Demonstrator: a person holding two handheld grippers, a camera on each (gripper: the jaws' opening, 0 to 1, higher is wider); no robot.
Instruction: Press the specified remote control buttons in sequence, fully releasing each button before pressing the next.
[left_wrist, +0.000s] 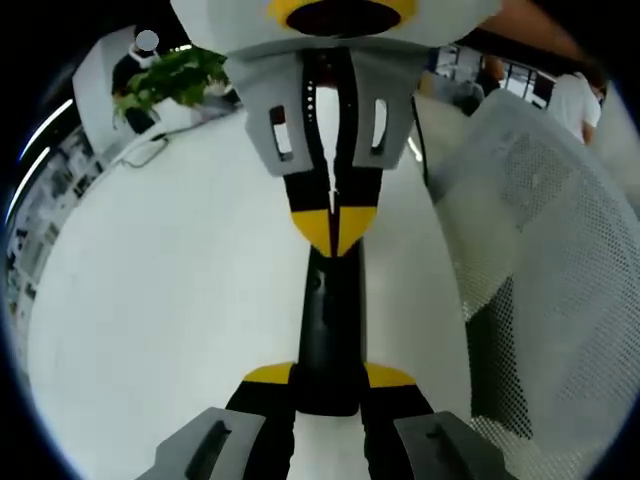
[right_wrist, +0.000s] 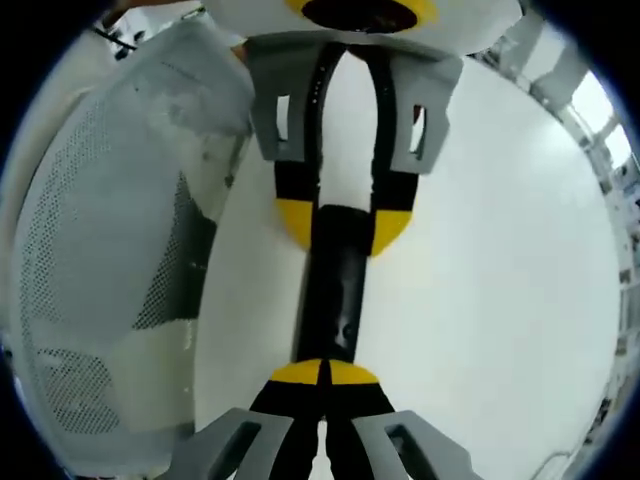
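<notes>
A long black remote control (left_wrist: 328, 320) hangs over the white table (left_wrist: 180, 300), clamped at its near end between the yellow-tipped jaws of my left gripper (left_wrist: 330, 378). My right gripper (left_wrist: 331, 225) comes in from the top of the left gripper view, shut, its joined yellow tips set against the remote's far end. In the right gripper view the right gripper (right_wrist: 325, 372) has its closed tips on the remote control (right_wrist: 335, 290), and the left gripper (right_wrist: 343, 225) holds the remote's other end by its sides. The buttons are too dark to make out.
A white mesh chair back (left_wrist: 545, 250) stands close beside the table (right_wrist: 500, 300), and appears again as the chair (right_wrist: 100, 250) in the right gripper view. A green plant (left_wrist: 170, 78) and a cable (left_wrist: 150, 150) sit at the table's far edge. People (left_wrist: 575, 95) stand in the background.
</notes>
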